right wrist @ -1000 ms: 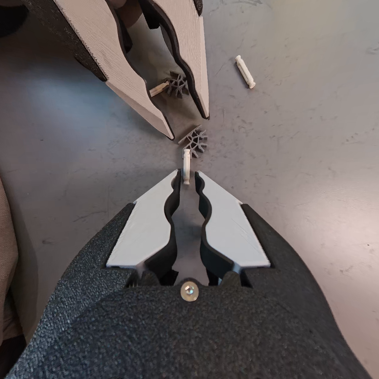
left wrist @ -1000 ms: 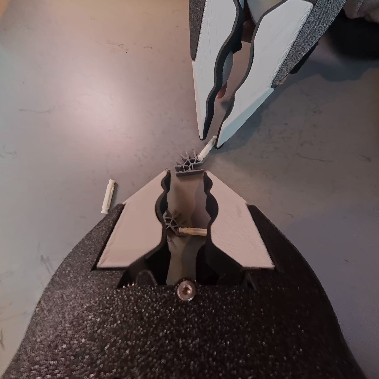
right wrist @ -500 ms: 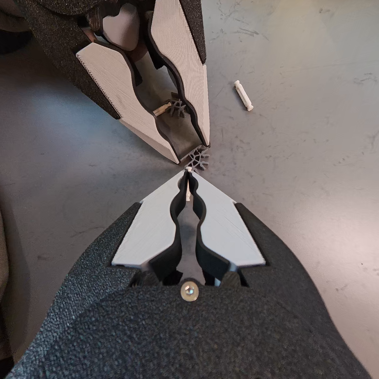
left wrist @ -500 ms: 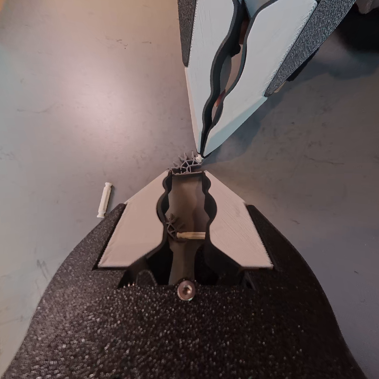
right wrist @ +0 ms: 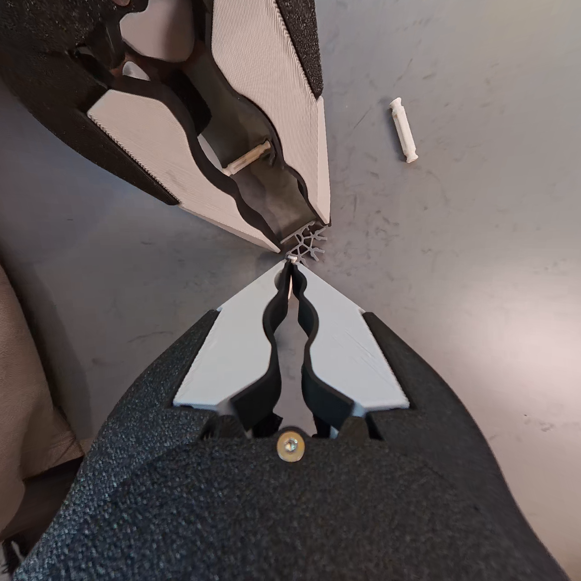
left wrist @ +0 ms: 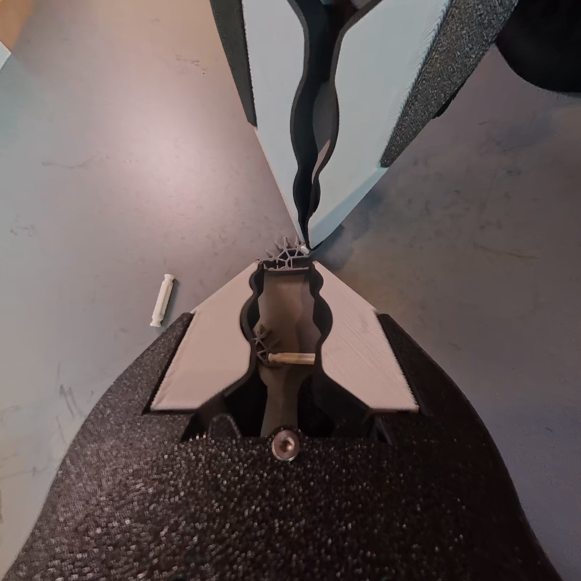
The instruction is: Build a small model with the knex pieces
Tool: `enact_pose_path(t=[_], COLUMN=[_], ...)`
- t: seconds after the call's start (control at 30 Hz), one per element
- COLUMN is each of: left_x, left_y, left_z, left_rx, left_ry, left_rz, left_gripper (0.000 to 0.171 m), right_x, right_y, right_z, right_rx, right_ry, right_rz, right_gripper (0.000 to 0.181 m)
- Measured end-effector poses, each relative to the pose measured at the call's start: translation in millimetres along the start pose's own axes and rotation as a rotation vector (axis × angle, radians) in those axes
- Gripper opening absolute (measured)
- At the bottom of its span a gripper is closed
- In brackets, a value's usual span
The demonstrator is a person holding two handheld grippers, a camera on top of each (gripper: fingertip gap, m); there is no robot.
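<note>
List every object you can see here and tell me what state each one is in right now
left gripper: fingertips shut on the grey connector's flat edge.
right gripper: shut on a white rod.
grey connector: gripped, white rod end at one of its sockets.
white rod: pinched, only its tip showing.
second connector with rod: lying on the table, behind the left fingertips.
loose white rod: lying flat, untouched.
table: grey, scuffed.

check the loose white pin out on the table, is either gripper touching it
No. The loose white pin lies alone on the grey table, apart from the left gripper and the right gripper.
</note>
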State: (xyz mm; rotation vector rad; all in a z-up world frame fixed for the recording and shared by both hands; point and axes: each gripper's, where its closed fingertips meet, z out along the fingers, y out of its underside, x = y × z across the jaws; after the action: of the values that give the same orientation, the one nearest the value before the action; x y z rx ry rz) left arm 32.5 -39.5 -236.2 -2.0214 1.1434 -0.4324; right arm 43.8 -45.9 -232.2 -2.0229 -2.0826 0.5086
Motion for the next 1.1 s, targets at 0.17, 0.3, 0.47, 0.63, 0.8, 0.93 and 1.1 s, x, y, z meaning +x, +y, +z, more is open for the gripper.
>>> enact_pose_path(t=[0.17, 0.3, 0.47, 0.63, 0.8, 0.93, 1.1], left_x=[-0.6, -0.4, 0.0, 1.1, 2.2, 2.3, 2.0], left_y=[0.4, 1.2, 2.0, 4.2, 5.9, 6.5, 6.5], left_z=[-0.1, -0.6, -1.4, -4.0, -6.1, -6.7, -6.8], left_rx=[-0.004, -0.010, -0.015, -0.012, -0.005, -0.013, 0.000], left_ry=[-0.015, -0.024, -0.022, 0.005, 0.025, 0.007, -0.001], left_rz=[-0.001, 0.007, 0.005, -0.021, -0.041, -0.022, -0.016], left_gripper=[0.028, 0.028, 0.028, 0.029, 0.028, 0.028, 0.028], right_x=[-2.5, -2.7, -2.9, -2.8, -1.6, -1.9, -1.2], right_y=[-1.7, -1.3, -1.4, -1.5, -2.1, -2.6, -2.8], right_z=[1.5, 1.6, 2.0, 2.3, 4.2, 4.4, 3.7], right_rx=[-0.067, -0.107, -0.164, -0.216, -0.274, -0.265, -0.210], right_ry=[-0.053, -0.088, -0.102, -0.131, -0.130, -0.090, -0.021], right_rz=[0.029, 0.074, 0.100, 0.129, 0.121, 0.096, 0.026], right_gripper=[0.000, 0.000, 0.000, 0.000, 0.000, 0.000, 0.000])
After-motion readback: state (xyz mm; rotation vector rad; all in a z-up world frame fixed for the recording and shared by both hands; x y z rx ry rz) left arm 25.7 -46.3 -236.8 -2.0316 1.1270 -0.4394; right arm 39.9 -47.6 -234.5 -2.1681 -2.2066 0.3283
